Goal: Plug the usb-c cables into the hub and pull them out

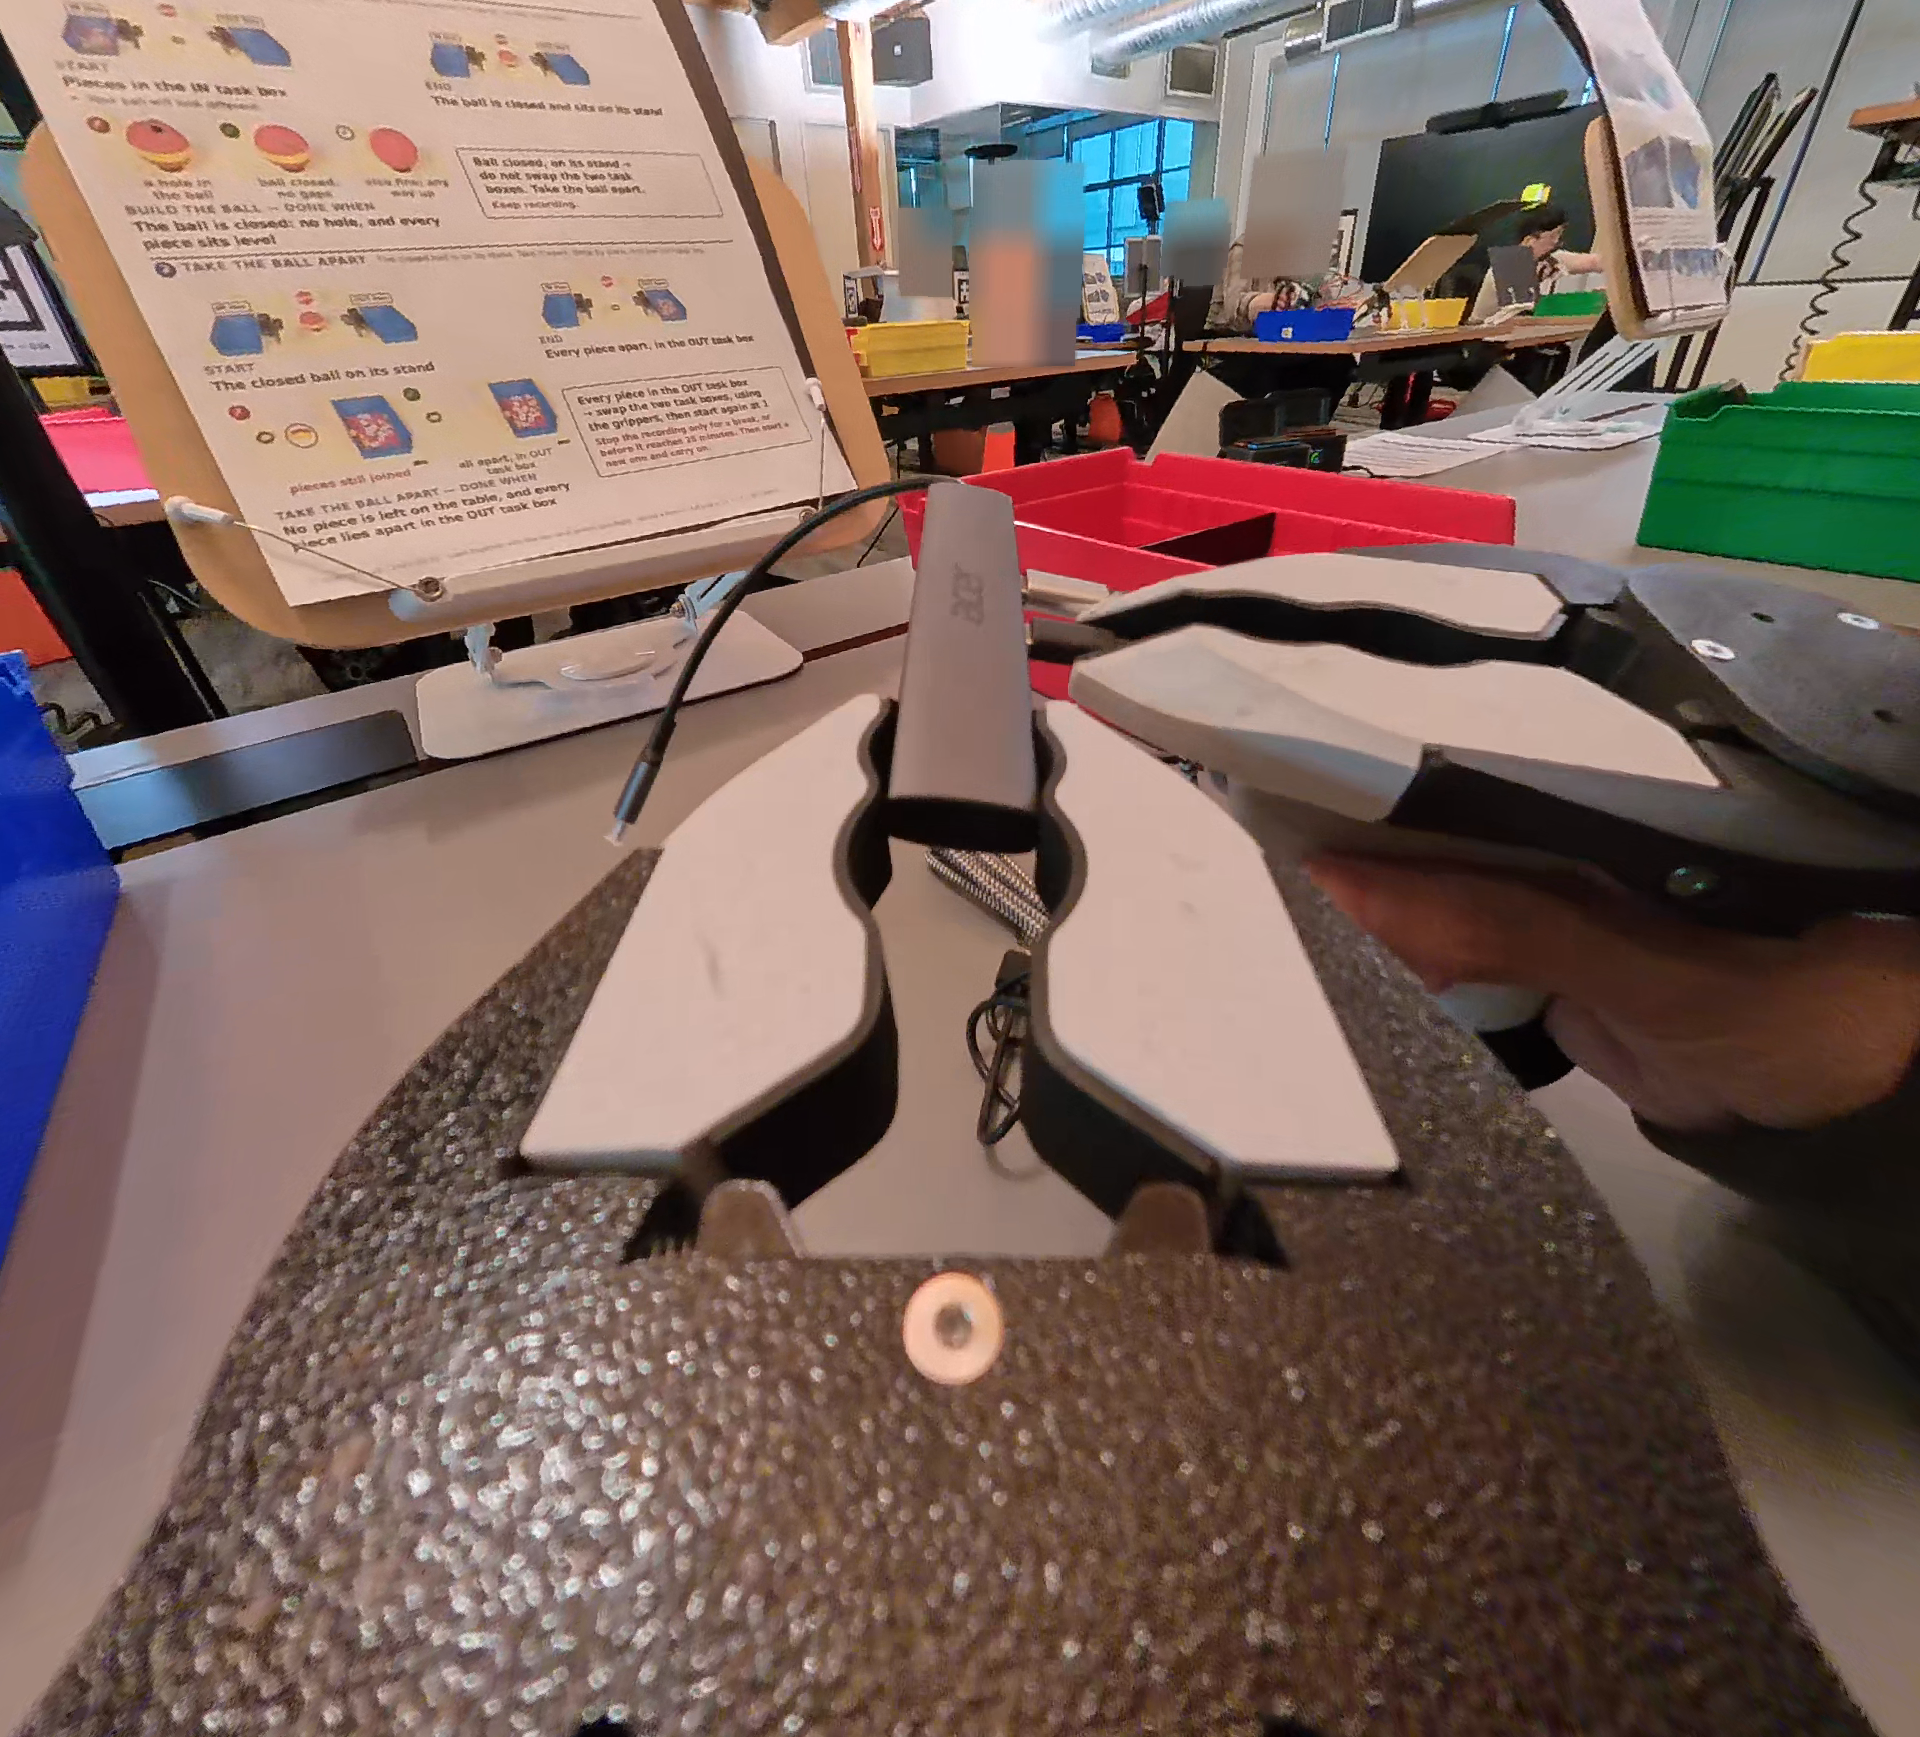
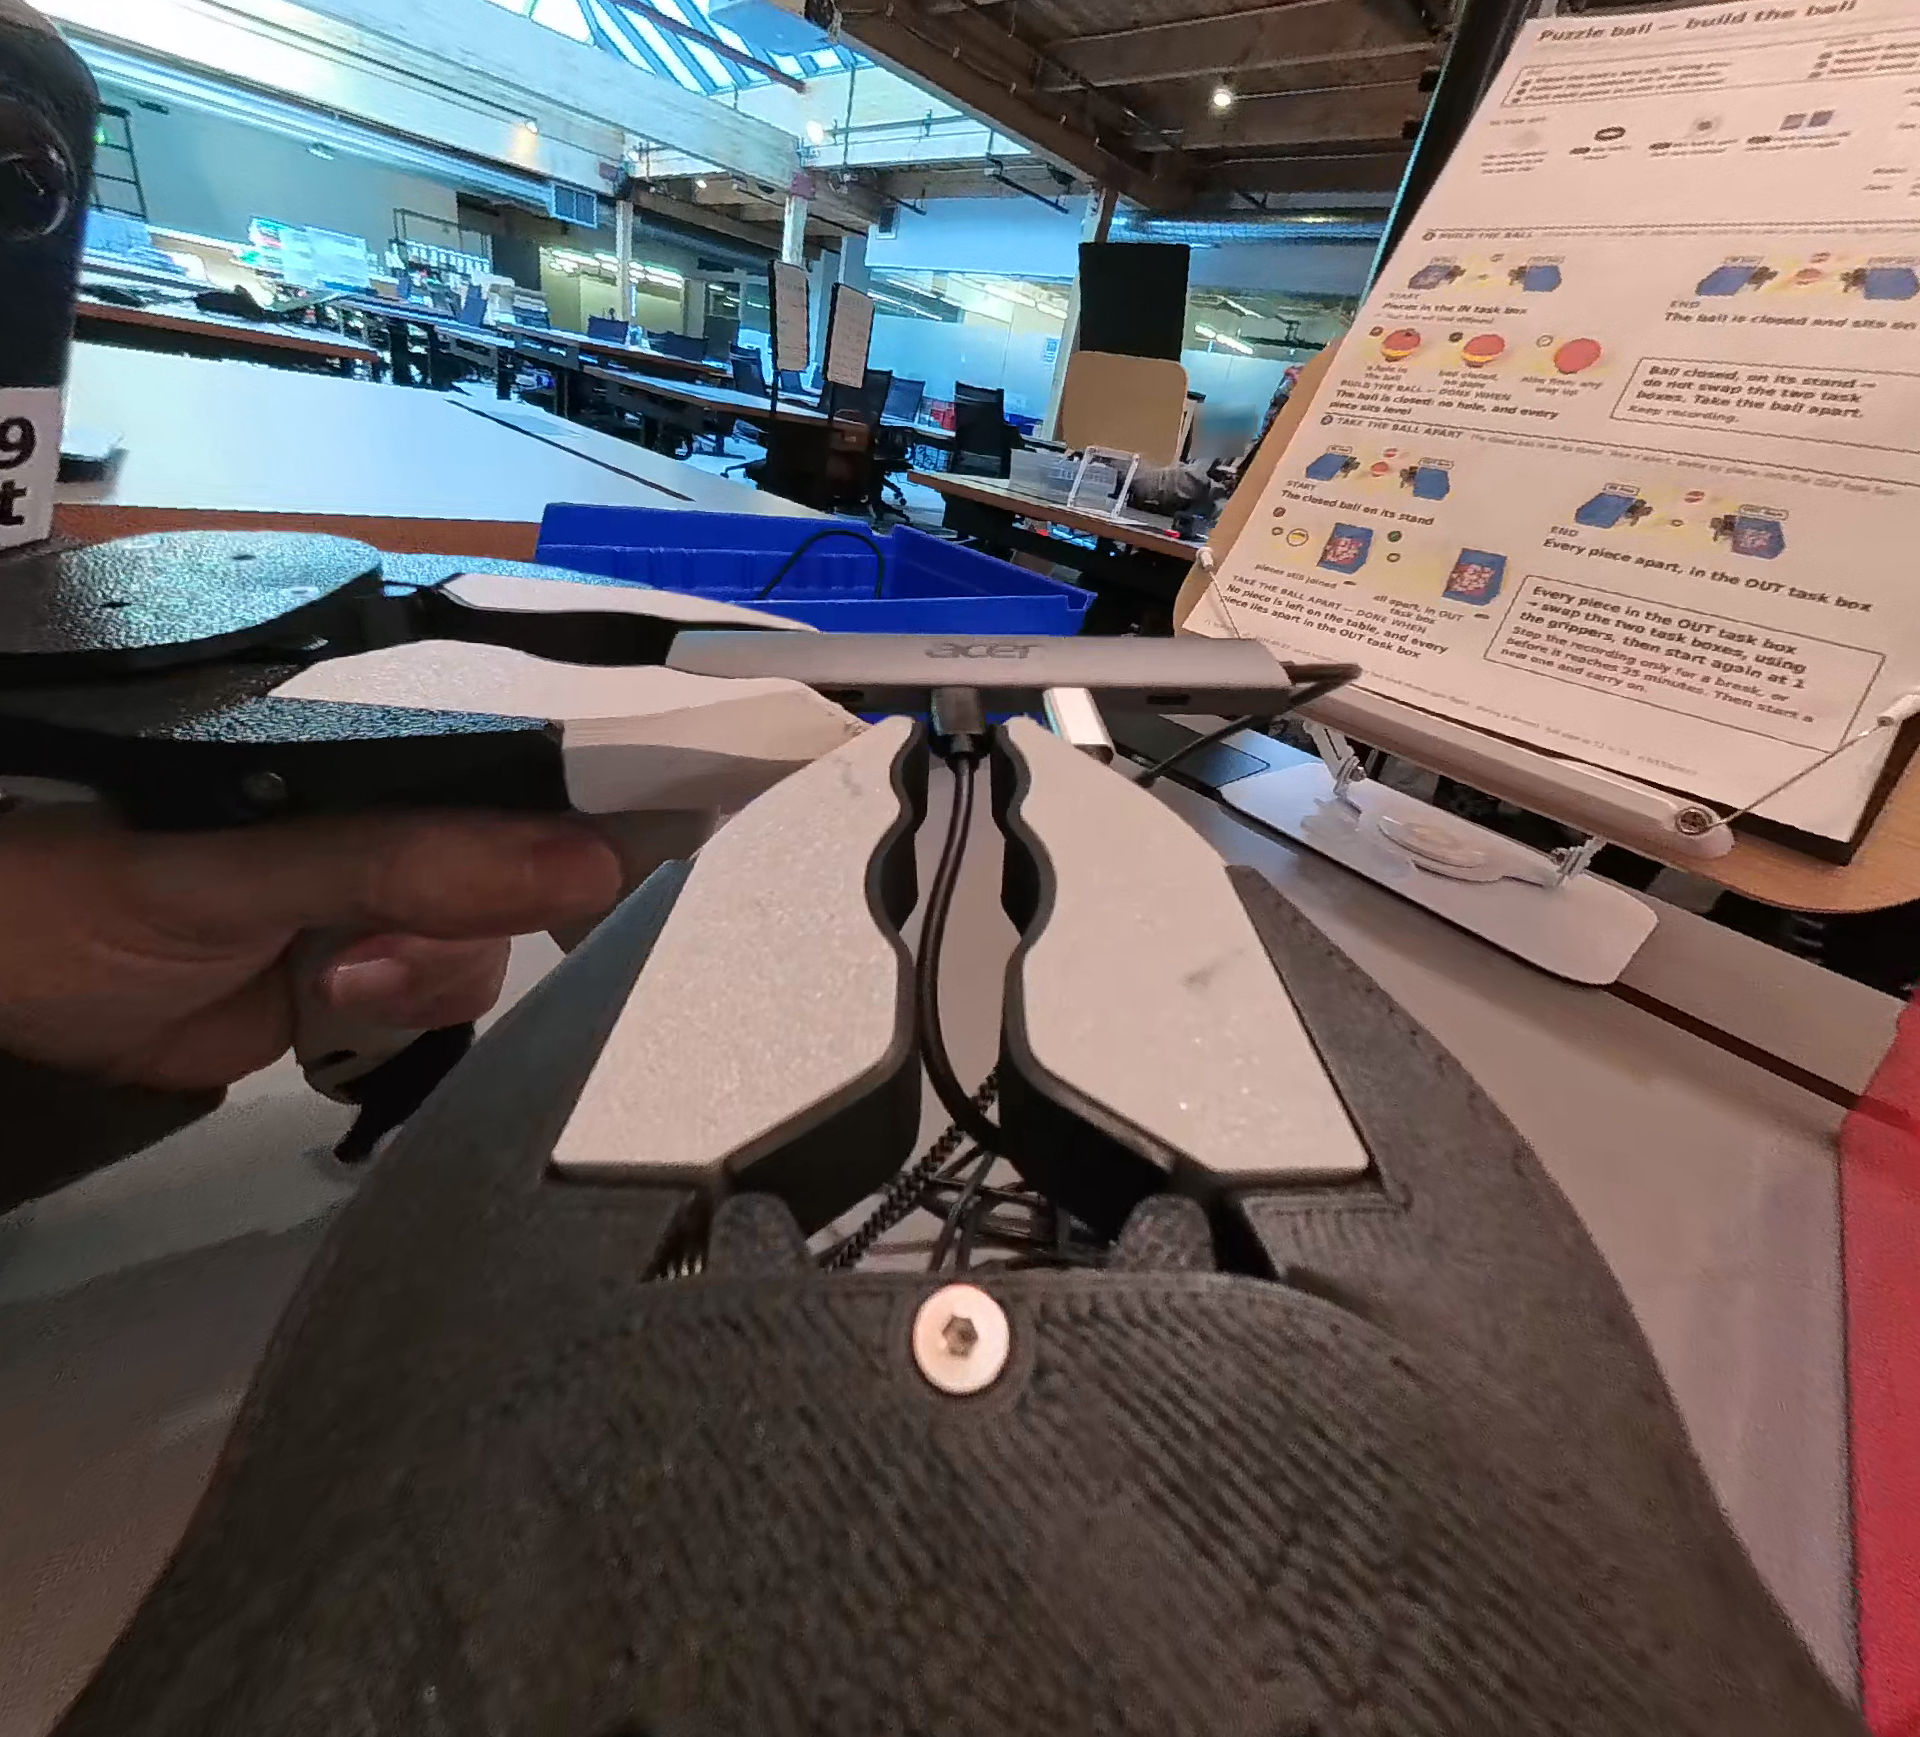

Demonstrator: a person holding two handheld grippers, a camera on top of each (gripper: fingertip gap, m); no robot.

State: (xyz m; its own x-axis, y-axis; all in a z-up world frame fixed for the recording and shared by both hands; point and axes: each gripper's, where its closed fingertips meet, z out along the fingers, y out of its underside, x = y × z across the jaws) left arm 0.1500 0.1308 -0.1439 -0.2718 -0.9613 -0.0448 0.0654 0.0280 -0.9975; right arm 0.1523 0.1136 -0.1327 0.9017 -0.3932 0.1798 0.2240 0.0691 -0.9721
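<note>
Open-plan workshop, long benches and ducting behind; working over grey table, instruction sheet on stand at 10 o'clock in left wrist view.

Gripping hub near end with left gripper, fingers pressed onto its two long sides, holding it off the table so side ports are staying reachable. Hub's own short black lead arcing off far end, plug dangling free at 9 o'clock, touching nothing.

Pinching black usb-c cable with right gripper, fingers closed on plug body right at hub's side port; hub lying crosswise at 12 o'clock in right wrist view. Plug looking seated or nearly so; cannot tell whether going in or coming out. Gripping close to the plug probably keeping push/pull in line with port and avoiding cable bend.

Braided cable plus thin black one lying loose on table under left fingers. Blue bin behind hub, red bin at 1 o'clock in left view.

Risk: off-axis pull levering the connector; left grip acting as counter-hold.
</note>
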